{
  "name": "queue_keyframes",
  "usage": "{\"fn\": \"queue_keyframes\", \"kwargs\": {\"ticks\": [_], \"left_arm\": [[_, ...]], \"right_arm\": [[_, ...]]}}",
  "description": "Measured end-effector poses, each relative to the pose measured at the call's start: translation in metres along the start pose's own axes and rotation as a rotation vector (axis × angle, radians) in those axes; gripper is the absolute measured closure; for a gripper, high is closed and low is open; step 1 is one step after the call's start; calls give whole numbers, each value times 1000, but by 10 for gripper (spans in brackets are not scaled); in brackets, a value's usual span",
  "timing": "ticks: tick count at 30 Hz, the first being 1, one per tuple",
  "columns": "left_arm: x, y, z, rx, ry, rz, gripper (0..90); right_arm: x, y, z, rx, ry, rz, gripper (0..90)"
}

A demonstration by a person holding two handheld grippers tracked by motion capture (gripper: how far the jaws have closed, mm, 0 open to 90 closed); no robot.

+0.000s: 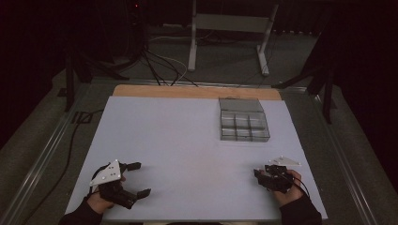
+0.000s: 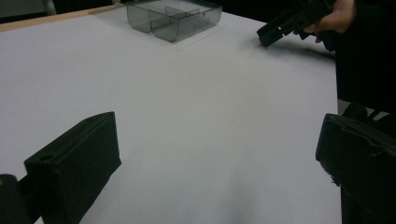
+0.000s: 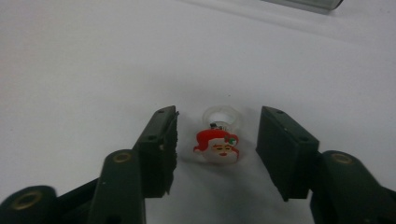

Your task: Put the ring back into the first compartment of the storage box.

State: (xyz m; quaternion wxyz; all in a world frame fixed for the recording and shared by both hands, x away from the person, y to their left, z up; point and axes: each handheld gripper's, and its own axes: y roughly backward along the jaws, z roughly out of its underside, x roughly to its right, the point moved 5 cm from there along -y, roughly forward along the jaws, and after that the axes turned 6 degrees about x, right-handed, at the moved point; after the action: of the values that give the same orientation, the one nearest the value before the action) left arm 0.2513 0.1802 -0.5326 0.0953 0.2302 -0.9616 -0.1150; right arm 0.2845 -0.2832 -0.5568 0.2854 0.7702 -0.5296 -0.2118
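White sheeting covers the table (image 1: 187,140), whose wooden far edge (image 1: 197,91) shows as a pale brown strip beyond it. Toward the far right of the sheet stands a smoky transparent compartment box (image 1: 244,125) with its lid (image 1: 241,105) folded back — the same box appears at the top of the left gripper view (image 2: 173,16), divided by inner walls. Next in size come the two hand-held tools. Left gripper (image 1: 136,178), at the near left corner of the sheet, is carried by the left hand (image 1: 96,201) under a grey three-cornered plate; its jaws stand wide apart with bare sheet between them, as the left gripper view confirms (image 2: 215,158). Right gripper (image 1: 257,174), at the near right, is held by the right hand (image 1: 288,190) and points leftward across the sheet, well apart from the box. In the right gripper view (image 3: 217,144) its jaws straddle a small ring, a gap visible on each side, so neither pad presses it. Smallest of all is the Santa ring (image 3: 218,144) itself (a clear band behind a red-and-white face) — lying on the sheet between the right jaws, nearer the right-hand pad's tip than its base.
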Motion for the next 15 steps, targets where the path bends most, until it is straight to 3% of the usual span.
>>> {"fn": "queue_keyframes", "kwargs": {"ticks": [10, 15], "left_arm": [[0, 0, 0, -1, 1, -2, 5], [-1, 0, 0, 0, 2, -3, 5]], "right_arm": [[-2, -2, 1, -24, 25, 25, 622], [-1, -2, 0, -29, 12, 30, 672]]}}
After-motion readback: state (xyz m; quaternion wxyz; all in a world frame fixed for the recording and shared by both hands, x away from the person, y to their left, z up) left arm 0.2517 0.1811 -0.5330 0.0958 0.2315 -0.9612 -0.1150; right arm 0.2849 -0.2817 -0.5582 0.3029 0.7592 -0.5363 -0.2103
